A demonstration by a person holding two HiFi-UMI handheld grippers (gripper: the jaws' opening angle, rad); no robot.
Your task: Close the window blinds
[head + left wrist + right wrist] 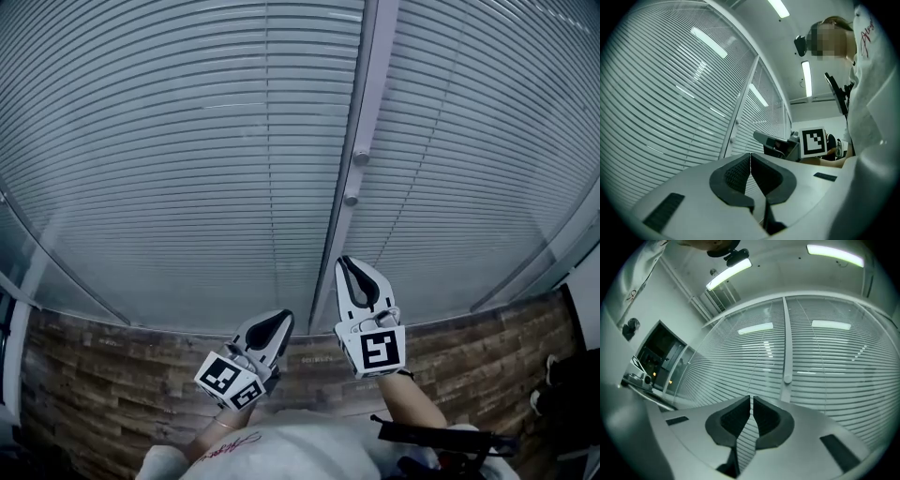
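Blinds (pixel 187 141) filled my head view: horizontal slats across both panes, hanging down to the wood-patterned strip (pixel 112 375) at the bottom. The pale upright post (pixel 361 122) split them down the middle, with two small round knobs (pixel 361 157) on it. My left gripper (pixel 278 323) sat low and just left of the post's foot, its tips pressed together with nothing between them. In the left gripper view I saw only slats past the closed pads (pixel 736 173). The right gripper (pixel 349 265) stood a little higher, just beside the post and pointing up along it. Its fingers were drawn in too, with just a sliver of light between the tips and nothing caught there. Neither tool touched the slats or the post. Both marker cubes faced me — the left one (pixel 230 382) was tilted and the right one (pixel 382 350) nearly square-on.
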